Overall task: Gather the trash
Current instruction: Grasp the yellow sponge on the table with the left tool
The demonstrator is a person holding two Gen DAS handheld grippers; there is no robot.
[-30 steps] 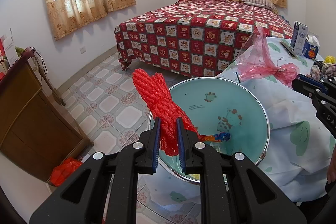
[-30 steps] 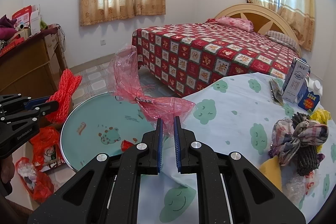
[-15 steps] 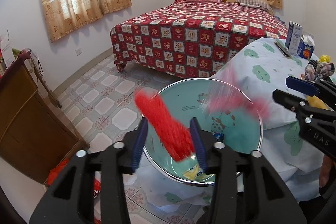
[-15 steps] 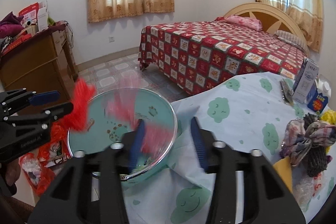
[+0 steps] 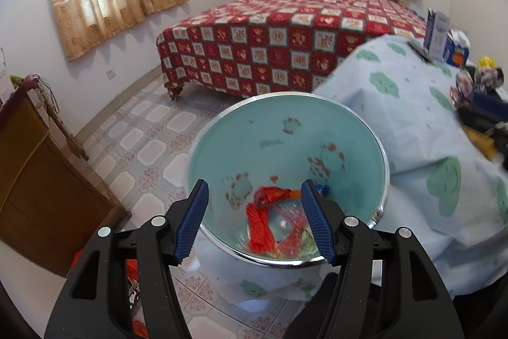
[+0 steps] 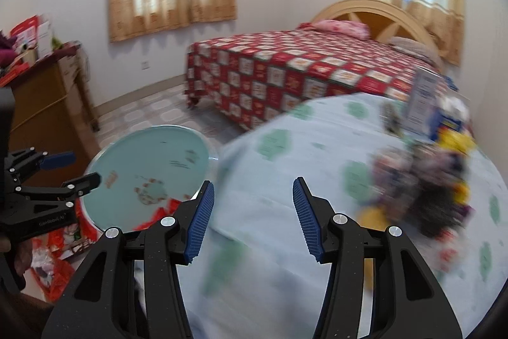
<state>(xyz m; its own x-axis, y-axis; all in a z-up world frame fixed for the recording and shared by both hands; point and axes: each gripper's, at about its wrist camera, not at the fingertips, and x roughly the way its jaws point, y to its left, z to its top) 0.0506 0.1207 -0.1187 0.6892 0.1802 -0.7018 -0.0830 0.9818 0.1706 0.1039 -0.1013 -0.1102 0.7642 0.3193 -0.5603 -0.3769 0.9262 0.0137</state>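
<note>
Status: two items deposited, more to collect.

The basin [image 5: 287, 148], set just beside the worktop [image 6: 285, 167], now holds a red mesh bundle [image 5: 261, 227] and pink film [image 5: 293, 231] at its bottom, next to a small wrapper [image 5: 273, 194]. All three lie loose inside the basin wall; none is held.

Left tool [image 5: 254, 220]: jaws apart, just opened further, with nothing between the pads. It hangs over the near rim of the basin, and the mesh bundle lies below it.

Right tool [image 6: 252, 216]: jaws apart, likewise just opened, and empty. It points across the worktop cloth, with the basin to its left.

Remaining work, judged from the worktop: a heap of crumpled cloth and wrappers [image 6: 422, 186] sits well apart from the basin toward the far right edge, with yellow scraps [image 6: 371, 216] near it. Motion blur hides what each piece is. A carton [image 6: 424, 99] stands behind the heap; whether it counts as trash cannot be told.

Red bags [image 6: 60, 272] lie on the floor below the basin.
</note>
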